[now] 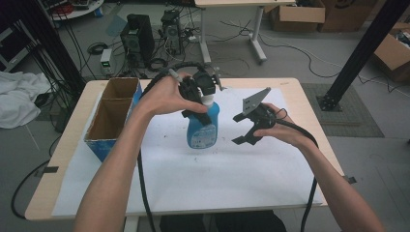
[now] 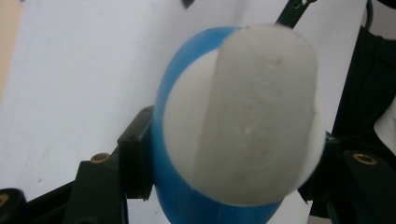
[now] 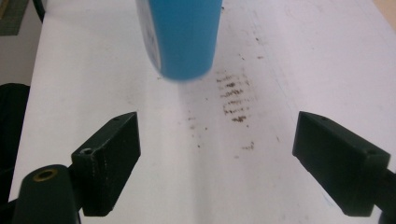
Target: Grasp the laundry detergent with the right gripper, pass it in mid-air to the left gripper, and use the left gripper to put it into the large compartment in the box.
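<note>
cardboard box (image 1: 112, 113) stands at table left. left gripper (image 1: 197, 99) is clamped on the blue bottle (image 1: 203, 126) at its white neck, held above the white sheet (image 1: 241, 174). right gripper (image 1: 247, 129) is empty, jaws apart. step: carrying; next, likely placement into the box.

left gripper (image 1: 207, 107): black, brass screws | right gripper (image 1: 246, 133): black, grey three-cornered plate, black cable

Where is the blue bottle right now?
In the high view the blue bottle is over the middle of the white sheet, gripped near its top by the left gripper, with the cardboard box to its left and the open right gripper to its right.
</note>
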Motion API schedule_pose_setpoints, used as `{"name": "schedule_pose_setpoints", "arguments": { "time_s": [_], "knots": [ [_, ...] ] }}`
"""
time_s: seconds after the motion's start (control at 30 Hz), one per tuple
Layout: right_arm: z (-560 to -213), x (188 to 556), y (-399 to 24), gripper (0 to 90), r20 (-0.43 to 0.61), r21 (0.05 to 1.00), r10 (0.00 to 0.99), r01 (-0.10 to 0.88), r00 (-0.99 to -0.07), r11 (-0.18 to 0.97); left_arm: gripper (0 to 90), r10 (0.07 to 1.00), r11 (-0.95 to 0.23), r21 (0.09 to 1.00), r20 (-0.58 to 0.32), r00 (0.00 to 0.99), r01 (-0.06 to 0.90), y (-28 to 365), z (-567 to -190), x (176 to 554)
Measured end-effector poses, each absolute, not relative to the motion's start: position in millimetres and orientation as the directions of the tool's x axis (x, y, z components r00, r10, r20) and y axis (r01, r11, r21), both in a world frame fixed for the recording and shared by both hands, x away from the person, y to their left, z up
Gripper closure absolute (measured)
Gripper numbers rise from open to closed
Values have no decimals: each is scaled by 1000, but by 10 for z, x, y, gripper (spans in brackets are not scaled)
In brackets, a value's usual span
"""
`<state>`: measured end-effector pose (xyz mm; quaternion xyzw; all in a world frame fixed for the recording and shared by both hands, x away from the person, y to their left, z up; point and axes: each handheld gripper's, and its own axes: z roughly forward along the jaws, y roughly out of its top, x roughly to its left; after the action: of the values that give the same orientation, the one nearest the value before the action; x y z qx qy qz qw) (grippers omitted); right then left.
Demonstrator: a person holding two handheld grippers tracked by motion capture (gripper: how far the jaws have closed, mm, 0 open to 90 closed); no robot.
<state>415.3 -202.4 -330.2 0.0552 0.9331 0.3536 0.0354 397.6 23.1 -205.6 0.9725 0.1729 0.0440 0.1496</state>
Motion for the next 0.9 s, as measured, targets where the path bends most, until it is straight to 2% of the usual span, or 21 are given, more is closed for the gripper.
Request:
{"name": "schedule_pose_setpoints", "arguments": {
  "time_s": [0.33,0.53,0.67,0.9],
  "knots": [
    [-3323,4158,-2184,157,-78,603,183,100,-980,792,373,569,-790,301,33,822,535,548,-1569,3989],
    [-3349,4166,-2222,163,-115,561,204,106,-972,821,374,729,-661,296,38,683,689,783,-1284,3993],
    [-3356,4161,-2234,169,-132,540,206,104,-970,835,374,801,-583,305,60,596,753,949,-1141,3991],
    [-3326,4147,-2253,172,-151,537,210,98,-966,838,374,887,-451,315,48,460,835,1317,-1040,3997]
  ]
}}
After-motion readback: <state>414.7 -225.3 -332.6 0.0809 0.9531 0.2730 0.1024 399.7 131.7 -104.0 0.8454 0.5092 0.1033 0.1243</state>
